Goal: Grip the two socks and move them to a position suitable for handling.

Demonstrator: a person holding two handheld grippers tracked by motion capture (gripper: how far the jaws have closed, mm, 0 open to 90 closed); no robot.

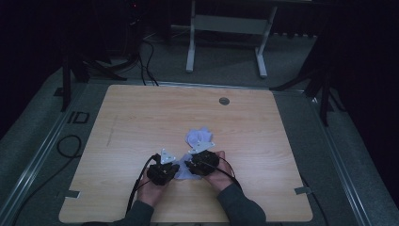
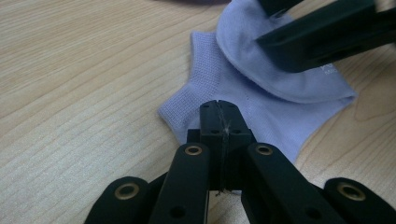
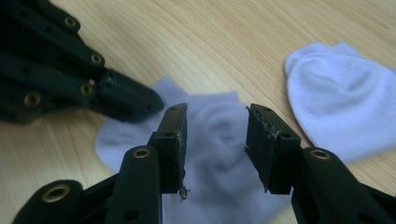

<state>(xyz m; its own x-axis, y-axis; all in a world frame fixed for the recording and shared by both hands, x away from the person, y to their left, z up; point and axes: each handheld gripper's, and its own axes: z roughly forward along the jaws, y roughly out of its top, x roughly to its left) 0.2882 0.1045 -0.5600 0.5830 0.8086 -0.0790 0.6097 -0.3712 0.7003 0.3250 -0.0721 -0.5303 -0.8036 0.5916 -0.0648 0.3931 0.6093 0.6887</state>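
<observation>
While the pale lilac sock (image 2: 261,93) lay flat on the wood-grain bench (image 1: 141,122), its fine ribbed knit folded over at one end, the left gripper (image 2: 219,116) sat with jaws fully closed at the sock's edge; whether fabric was pinched could not be told. The right gripper (image 3: 217,135) stood part open above the sock, holding nothing. The high view was dim.
</observation>
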